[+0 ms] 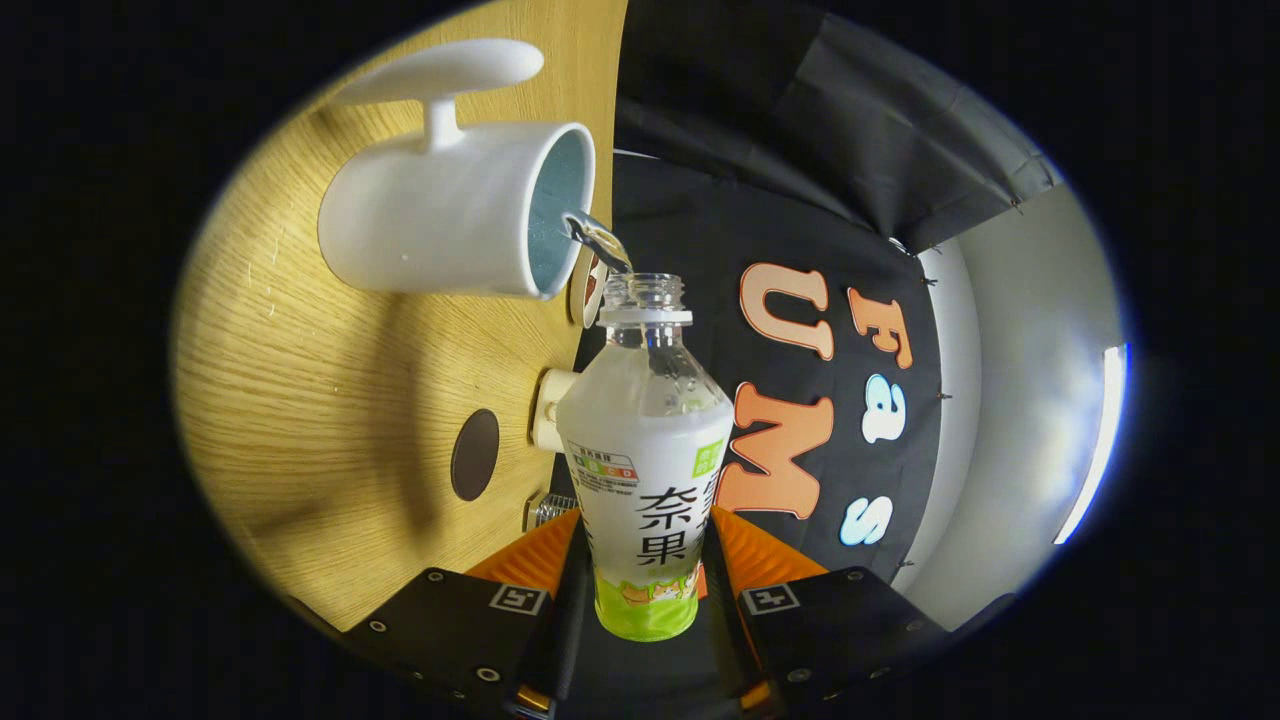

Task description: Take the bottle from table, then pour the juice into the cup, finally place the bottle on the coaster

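Clamped on the bottle (645,470), tipped over toward the cup (455,210).

Gripper (645,560) closed, both fingers pressing the labelled lower body of the bottle from either side. Bottle uncapped, open neck pointing ahead, a thin stream of clear liquid (598,240) running from its mouth into the white cup just beyond. Cup standing on the wooden table (300,400), handle turned away from the fingers. Dark round coaster (474,454) lying flat on the table beside the bottle, apart from the cup.
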